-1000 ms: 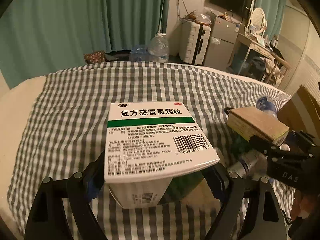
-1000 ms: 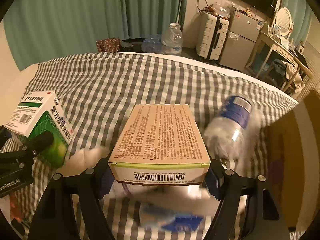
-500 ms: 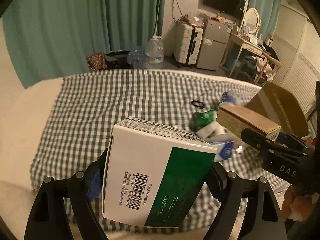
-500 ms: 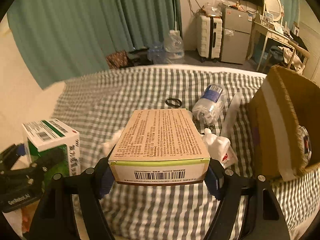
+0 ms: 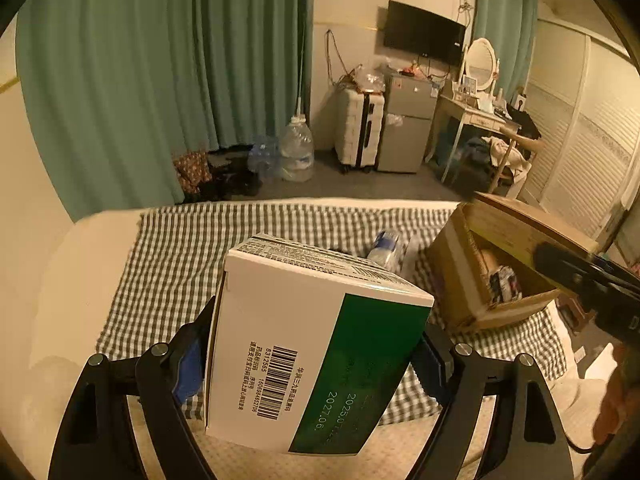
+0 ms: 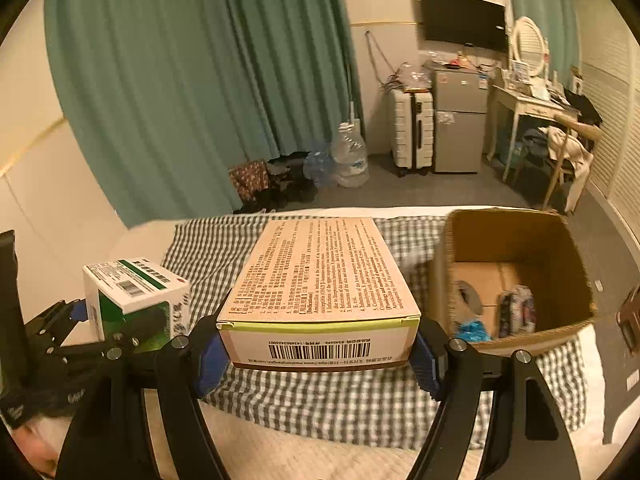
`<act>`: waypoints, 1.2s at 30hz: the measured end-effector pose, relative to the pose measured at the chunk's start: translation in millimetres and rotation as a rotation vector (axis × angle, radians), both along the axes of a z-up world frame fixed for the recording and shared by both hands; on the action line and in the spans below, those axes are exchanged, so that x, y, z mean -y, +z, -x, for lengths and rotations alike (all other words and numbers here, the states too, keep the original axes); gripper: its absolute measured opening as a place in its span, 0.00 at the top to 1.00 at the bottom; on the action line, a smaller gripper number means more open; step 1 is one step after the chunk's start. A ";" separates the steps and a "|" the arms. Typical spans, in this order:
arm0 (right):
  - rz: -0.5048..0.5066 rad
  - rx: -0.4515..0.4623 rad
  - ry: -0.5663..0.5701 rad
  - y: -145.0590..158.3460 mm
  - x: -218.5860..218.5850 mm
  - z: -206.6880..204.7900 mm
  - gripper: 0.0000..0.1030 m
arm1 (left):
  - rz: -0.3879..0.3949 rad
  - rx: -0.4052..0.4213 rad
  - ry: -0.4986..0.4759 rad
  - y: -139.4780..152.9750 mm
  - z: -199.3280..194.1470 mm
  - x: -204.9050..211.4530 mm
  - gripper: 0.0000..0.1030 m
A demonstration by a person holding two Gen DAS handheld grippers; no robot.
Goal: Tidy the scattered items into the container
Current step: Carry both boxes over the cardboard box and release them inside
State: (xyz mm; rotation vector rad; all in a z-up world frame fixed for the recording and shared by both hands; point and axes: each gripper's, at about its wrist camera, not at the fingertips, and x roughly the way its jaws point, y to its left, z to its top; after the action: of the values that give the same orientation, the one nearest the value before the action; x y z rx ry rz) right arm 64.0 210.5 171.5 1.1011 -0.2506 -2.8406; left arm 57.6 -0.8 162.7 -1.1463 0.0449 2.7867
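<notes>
My left gripper (image 5: 312,364) is shut on a white and green medicine box (image 5: 308,344), held high above the checked cloth; the box also shows at the left of the right wrist view (image 6: 132,300). My right gripper (image 6: 316,348) is shut on a tan medicine box (image 6: 320,276), held above the bed, left of the open cardboard box (image 6: 560,248). The cardboard box (image 5: 460,276) stands on the right of the bed with a few items inside. A plastic bottle (image 5: 386,246) lies on the cloth behind the white box.
The grey checked cloth (image 6: 340,400) covers the bed. Beyond the bed are green curtains (image 5: 160,80), a water jug (image 5: 296,152), a white suitcase (image 5: 358,128), a small fridge (image 5: 406,128) and a dressing table (image 5: 476,120).
Both grippers rose and pulled back from the cloth with their boxes. The scattered items dropped out of sight and the cardboard box's inside came into view.
</notes>
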 end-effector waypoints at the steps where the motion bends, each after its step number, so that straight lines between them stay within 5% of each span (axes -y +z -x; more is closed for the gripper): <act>1: -0.003 -0.004 -0.006 4.6 -8.0 -4.7 0.28 | -0.002 -0.012 -0.009 6.2 -0.8 -7.9 0.17; 5: -0.064 -0.021 -0.044 21.3 -44.9 -18.8 0.28 | -0.075 -0.021 -0.037 24.1 5.1 -39.4 0.17; 13: -0.111 0.004 -0.136 23.9 -126.5 5.2 0.28 | -0.201 0.128 -0.120 7.4 54.8 -138.2 0.17; 18: -0.109 0.055 -0.205 -2.5 -182.5 37.2 0.28 | -0.193 0.145 -0.217 -27.7 90.9 -216.9 0.17; 24: -0.008 0.168 -0.256 -70.6 -248.7 88.6 0.28 | -0.118 0.221 -0.279 -90.3 125.2 -286.9 0.17; 27: 0.060 0.195 -0.285 -96.7 -269.9 100.5 0.28 | -0.133 0.187 -0.310 -104.9 135.6 -303.8 0.17; 31: 0.193 0.157 -0.321 -119.2 -293.2 104.6 0.23 | -0.161 0.237 -0.406 -113.9 144.7 -312.0 0.02; 36: 0.155 0.126 -0.363 -107.8 -294.4 99.7 0.19 | -0.197 0.225 -0.394 -102.7 138.9 -293.0 0.02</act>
State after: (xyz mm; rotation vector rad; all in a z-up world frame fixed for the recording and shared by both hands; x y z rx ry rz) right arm -35.7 504.9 63.7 1.3210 -0.7370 -2.9874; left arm -81.3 292.2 60.1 -1.2376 -0.0230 2.2554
